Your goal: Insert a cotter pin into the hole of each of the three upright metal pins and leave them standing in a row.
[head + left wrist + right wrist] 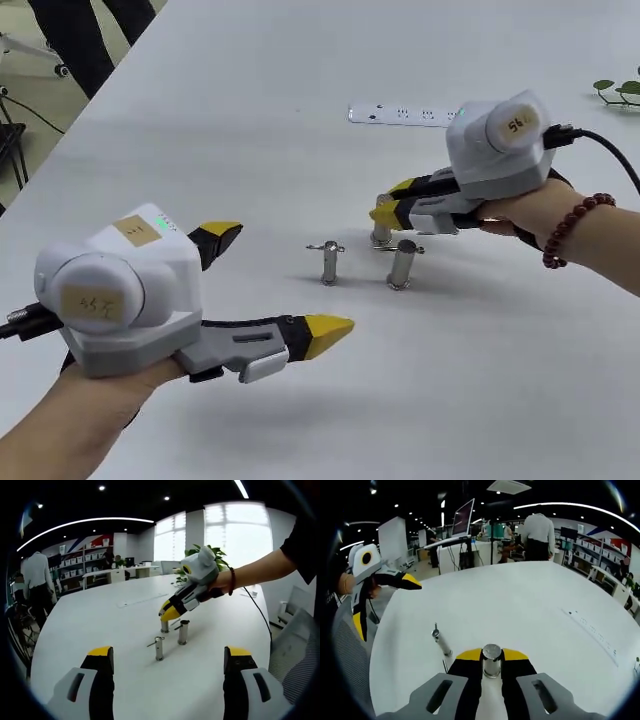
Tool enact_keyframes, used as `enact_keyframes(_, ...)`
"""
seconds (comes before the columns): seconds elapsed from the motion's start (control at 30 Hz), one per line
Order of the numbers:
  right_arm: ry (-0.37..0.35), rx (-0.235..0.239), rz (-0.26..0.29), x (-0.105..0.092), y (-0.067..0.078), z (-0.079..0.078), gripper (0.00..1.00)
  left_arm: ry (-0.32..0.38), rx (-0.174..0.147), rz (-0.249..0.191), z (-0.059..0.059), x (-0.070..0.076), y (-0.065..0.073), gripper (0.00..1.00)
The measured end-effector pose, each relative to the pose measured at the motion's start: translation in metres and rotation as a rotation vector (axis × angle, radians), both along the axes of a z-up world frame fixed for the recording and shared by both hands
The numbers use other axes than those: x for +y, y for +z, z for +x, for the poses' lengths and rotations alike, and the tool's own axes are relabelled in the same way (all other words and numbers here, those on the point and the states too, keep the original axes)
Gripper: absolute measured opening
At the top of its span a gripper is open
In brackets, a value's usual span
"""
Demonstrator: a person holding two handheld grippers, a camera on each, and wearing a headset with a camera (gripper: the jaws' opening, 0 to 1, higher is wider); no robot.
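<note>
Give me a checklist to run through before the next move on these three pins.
1. Grip: right gripper shut on rear pin: ok.
2. Free hand: left gripper open, apart from the pins: ok.
3. First cotter pin through left front pin: ok.
4. Second cotter pin through right front pin: ok, as far as the head view shows.
5. Hole of the rear pin filled: cannot tell, the jaws cover it.
6. All three pins upright: ok.
</note>
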State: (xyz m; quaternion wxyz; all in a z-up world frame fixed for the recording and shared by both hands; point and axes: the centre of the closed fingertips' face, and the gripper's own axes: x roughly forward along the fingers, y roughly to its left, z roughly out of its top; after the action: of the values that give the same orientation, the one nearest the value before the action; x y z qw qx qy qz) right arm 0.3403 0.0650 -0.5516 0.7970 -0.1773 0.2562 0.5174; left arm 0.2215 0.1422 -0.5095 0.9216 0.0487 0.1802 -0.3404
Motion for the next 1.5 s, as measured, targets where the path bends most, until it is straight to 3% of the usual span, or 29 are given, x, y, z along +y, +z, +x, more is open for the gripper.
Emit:
enact_keyframes(0.33, -0.062, -0.001, -0.008, -0.033, 0.002, -0.005, 0.08, -0.005, 0.001, -0.006, -0.002, -0.003, 0.002, 0.9)
enact_keyframes(0.9, -0.096, 0.011, -0.045, -0.069, -0.003, -0.028, 0.08, -0.009, 0.003, 0.002, -0.008, -0.006, 0.004, 0.9)
enact_keyframes(1.5, -0.072, 0.033, -0.035, -0.073, -0.007, -0.065, 0.08, -0.026, 0.0, 0.007, -0.017, -0.014, 0.007, 0.9)
